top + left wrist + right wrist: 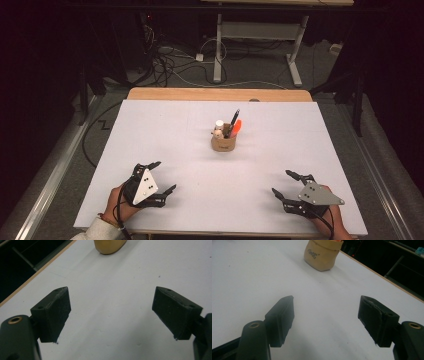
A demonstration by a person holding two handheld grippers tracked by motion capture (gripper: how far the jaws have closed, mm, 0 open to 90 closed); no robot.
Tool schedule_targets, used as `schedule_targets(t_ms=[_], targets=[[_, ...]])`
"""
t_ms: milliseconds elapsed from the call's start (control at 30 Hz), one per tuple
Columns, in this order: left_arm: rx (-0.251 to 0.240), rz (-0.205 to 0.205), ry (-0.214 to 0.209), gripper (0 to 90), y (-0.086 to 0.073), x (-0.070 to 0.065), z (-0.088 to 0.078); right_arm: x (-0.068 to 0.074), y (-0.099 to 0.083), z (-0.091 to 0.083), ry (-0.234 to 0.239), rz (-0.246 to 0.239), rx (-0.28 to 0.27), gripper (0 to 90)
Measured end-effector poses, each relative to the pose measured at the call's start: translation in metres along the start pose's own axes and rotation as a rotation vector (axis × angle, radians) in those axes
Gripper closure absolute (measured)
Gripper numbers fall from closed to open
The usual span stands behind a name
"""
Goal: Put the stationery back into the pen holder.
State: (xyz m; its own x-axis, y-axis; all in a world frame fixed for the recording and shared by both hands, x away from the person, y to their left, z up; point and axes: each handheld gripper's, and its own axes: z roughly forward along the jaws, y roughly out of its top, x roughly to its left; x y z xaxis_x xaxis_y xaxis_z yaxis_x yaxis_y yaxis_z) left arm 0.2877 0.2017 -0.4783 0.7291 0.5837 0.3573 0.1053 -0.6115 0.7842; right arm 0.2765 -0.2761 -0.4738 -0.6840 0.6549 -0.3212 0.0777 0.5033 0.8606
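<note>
Nearest the camera in the high view, both hands sit low at the table's front edge. The left gripper [159, 178] has its jaws spread wide with nothing between them, angled up and right toward the middle. The right gripper [285, 184] mirrors it on the other side, jaws also wide apart and empty, pointing up and left. Each hovers just over the white table [150, 130], well apart from the other

Further out, near the table's centre, stands the little tan pouch [223, 143], a soft-looking rolled-top holder. It's upright and stuffed with a black pen [233, 122], something orange [236, 127] and a white-capped item [219, 124]. From the right gripper view the pouch [321, 255] looks like limp fabric or paper-leather, so I'd guess it's light and squashy and will tip or cave if pinched at the rim. Grabbing low across the body seems safer. The pen is stiff, thin and probably slick, so I'd take it on the shaft just above the pouch's rim, with one gripper steadying the pouch
</note>
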Motion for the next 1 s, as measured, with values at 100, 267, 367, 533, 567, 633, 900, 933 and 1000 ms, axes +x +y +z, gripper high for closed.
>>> schedule_targets(t_ms=[100,267,367,533,567,633,900,933,1000], targets=[[-0.002,-0.004,-0.003,14.7,0.0000,0.0007,0.0010,-0.0002,0.0006,0.0007,0.000,0.000,-0.002,29.8],[0.007,-0.004,-0.003,14.7,0.0001,0.0013,0.0031,-0.0009,-0.0011,0.0012,0.004,-0.002,0.005,29.8],[0.010,-0.001,-0.004,14.7,0.0004,0.0006,0.0039,-0.0017,-0.0014,0.0001,0.002,0.003,0.002,29.8],[0.019,0.003,-0.011,14.7,-0.0001,-0.0002,0.0048,-0.0018,-0.0012,-0.0001,0.000,0.003,0.001,29.7],[0.019,0.003,-0.012,14.7,-0.0003,-0.0002,0.0049,-0.0016,-0.0011,0.0001,0.001,0.001,0.001,29.7],[0.020,0.002,-0.013,14.7,-0.0004,-0.0001,0.0050,-0.0012,-0.0012,0.0003,0.001,0.002,0.002,29.7],[0.026,0.002,-0.013,14.7,-0.0008,0.0002,0.0058,-0.0018,-0.0016,0.0003,0.000,0.001,0.002,29.7],[0.028,0.002,-0.013,14.7,-0.0009,0.0004,0.0059,-0.0018,-0.0018,0.0003,-0.001,0.002,0.003,29.7],[0.030,0.000,-0.012,14.7,-0.0012,0.0009,0.0061,-0.0020,-0.0020,0.0004,-0.001,0.006,0.005,29.7]])
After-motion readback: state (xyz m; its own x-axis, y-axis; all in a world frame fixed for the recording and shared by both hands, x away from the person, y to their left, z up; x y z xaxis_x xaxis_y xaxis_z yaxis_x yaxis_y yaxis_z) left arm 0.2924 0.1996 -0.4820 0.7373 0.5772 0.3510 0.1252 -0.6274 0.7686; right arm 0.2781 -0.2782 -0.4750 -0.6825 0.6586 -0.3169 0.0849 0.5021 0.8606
